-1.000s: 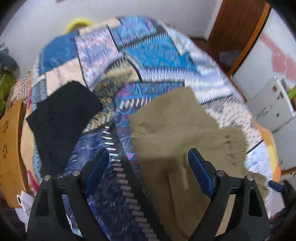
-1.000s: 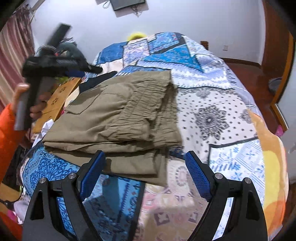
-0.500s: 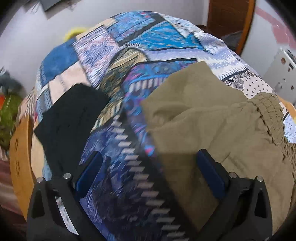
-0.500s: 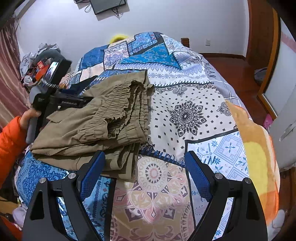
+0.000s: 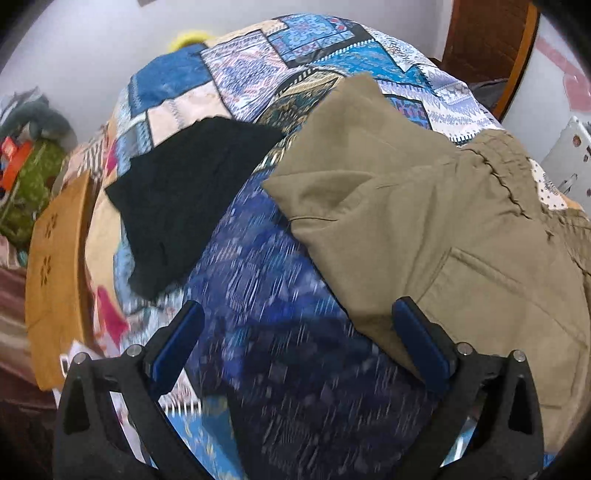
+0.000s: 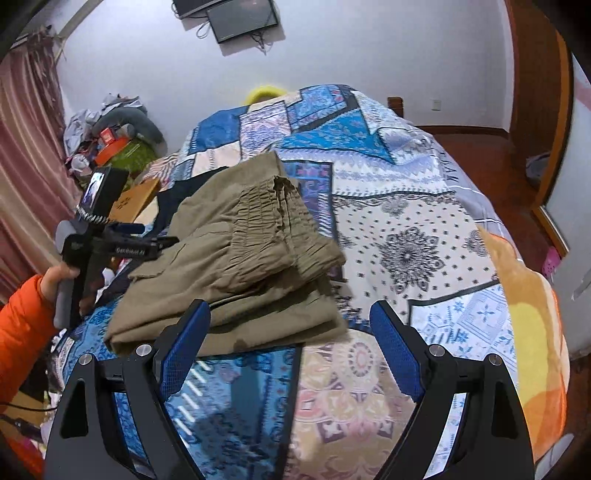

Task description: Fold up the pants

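Both grippers have drifted back off the pile | bedspread [image 6: 424,236] carries khaki pants [image 6: 236,266] folded into a stack at its left near part | soft, limp, light; best pinched at thick waistband edge | black cloth [image 5: 192,192] beside | left gripper [image 5: 299,339] wide, empty | right gripper [image 6: 291,343] wide, empty

One pair of khaki pants [image 6: 236,266] lies folded at the middle left of the right wrist view. One black garment [image 5: 188,195] lies at the left of the left wrist view. One bed [image 6: 424,206] carries both. Two hand-held grippers: the left one [image 5: 301,347], the right one [image 6: 291,347]. One wall screen [image 6: 240,16], top center.
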Tool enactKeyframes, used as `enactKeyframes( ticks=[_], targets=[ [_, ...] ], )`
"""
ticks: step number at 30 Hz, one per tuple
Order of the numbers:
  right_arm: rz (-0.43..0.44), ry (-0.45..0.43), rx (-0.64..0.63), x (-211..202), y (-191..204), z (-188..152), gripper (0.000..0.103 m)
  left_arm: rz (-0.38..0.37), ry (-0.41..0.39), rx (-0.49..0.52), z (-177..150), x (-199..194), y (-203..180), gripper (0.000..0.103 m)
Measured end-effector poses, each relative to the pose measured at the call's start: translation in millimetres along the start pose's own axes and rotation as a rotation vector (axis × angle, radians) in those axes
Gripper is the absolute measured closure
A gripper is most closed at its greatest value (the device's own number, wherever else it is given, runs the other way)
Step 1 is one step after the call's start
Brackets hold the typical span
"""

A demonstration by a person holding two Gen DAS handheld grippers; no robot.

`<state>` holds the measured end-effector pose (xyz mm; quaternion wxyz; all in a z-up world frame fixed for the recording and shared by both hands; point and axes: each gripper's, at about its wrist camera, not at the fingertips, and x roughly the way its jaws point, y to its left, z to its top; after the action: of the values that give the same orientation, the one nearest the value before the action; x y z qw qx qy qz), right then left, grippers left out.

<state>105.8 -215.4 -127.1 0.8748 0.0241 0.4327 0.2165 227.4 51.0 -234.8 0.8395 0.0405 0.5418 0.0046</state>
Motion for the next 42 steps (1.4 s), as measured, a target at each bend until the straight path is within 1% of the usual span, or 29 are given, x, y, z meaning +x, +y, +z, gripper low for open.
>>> enactKeyframes(
  ticks=[2,6,9,11,13,15,18,20,22,23,24,26,28,32,34,37,39,42],
  targets=[
    [0.016,0.009,-0.004,5.0,5.4,0.4,0.017,-0.011,0.01,-0.018,-5.4,-3.0,2.1,0.0],
    [0.071,0.013,0.015,11.9,14.0,2.8,0.017,-0.003,0.011,-0.033,-16.8,-11.5,-3.0,0.0],
    [0.09,0.01,0.012,16.2,22.3,3.2,0.017,0.005,-0.037,-0.02,-22.9,-25.0,-8.7,0.0],
    [0.087,0.028,-0.004,24.7,25.9,1.7,0.017,0.032,-0.076,-0.005,-22.8,-36.0,-9.0,0.0],
    [0.063,0.07,-0.027,37.5,26.7,-0.9,0.017,0.048,-0.109,-0.015,-19.3,-44.5,-3.3,0.0],
    [0.057,0.114,-0.046,48.6,23.8,-4.8,0.017,0.043,-0.137,-0.037,-11.6,-51.2,6.4,0.0],
    [0.059,0.127,-0.072,51.7,17.2,-6.4,0.016,0.072,-0.151,-0.063,8.7,-47.6,23.0,0.0],
    [0.058,0.135,-0.085,52.4,14.8,-4.6,0.016,0.048,-0.131,-0.075,23.7,-35.0,32.8,0.0],
    [0.05,0.139,-0.095,53.9,12.0,-3.7,0.016,-0.021,-0.072,-0.089,38.8,-15.0,38.9,0.0],
    [0.052,0.143,-0.095,54.9,10.1,-3.1,0.016,-0.085,-0.015,-0.086,46.2,0.6,39.4,0.0],
    [0.054,0.145,-0.095,56.0,8.9,-3.0,0.016,-0.126,0.035,-0.085,51.1,14.1,39.2,0.0],
    [0.048,0.145,-0.099,57.9,6.2,-2.2,0.016,-0.136,0.096,-0.082,56.1,38.6,38.1,0.0],
    [0.042,0.149,-0.091,60.8,0.9,-0.4,0.016,-0.167,0.097,-0.086,55.8,45.2,41.3,0.0],
    [0.018,0.156,-0.072,67.3,-9.8,4.4,0.016,-0.126,0.083,-0.1,43.1,45.0,53.7,0.0],
    [0.008,0.161,-0.066,71.4,-14.9,7.7,0.017,-0.131,0.081,-0.121,31.3,43.9,62.2,0.0],
    [-0.009,0.165,-0.069,79.6,-21.5,14.2,0.017,-0.15,0.098,-0.179,16.2,41.6,73.9,0.0],
    [-0.03,0.166,-0.082,87.7,-24.1,21.6,0.017,-0.144,0.1,-0.195,7.1,36.8,77.0,0.0],
    [-0.068,0.161,-0.114,98.8,-25.7,32.5,0.017,-0.127,0.099,-0.194,-1.2,29.9,76.7,0.0]
  ],
)
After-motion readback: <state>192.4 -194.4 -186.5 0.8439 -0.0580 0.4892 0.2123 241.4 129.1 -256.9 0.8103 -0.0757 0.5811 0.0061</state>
